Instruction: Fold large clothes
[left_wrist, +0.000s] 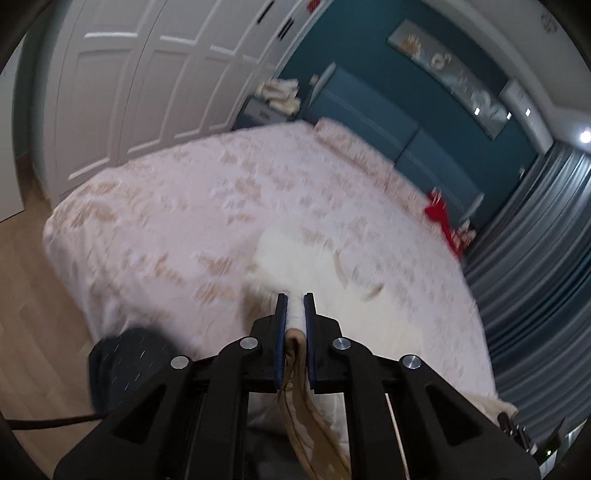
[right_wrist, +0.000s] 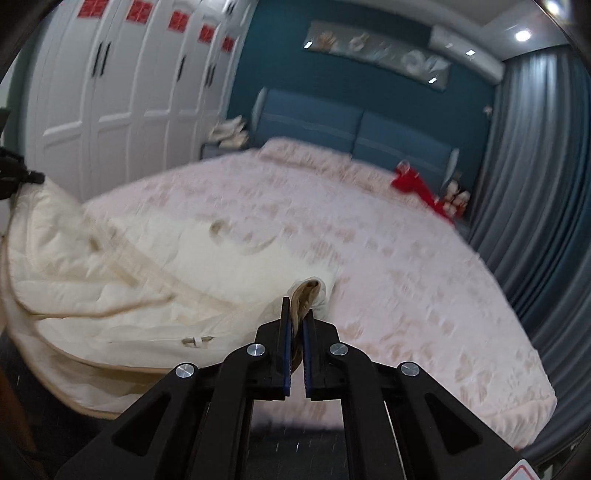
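A red cloth (right_wrist: 410, 182) lies far on the bed (right_wrist: 406, 295). Both hand-held grippers, left (left_wrist: 295, 301) and right (right_wrist: 297, 308), are clenched on the cream quilted coat (right_wrist: 110, 273).

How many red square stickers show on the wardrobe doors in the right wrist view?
5, in a row along the tops of the white wardrobe doors: at and. More may lie beyond the picture's left edge.
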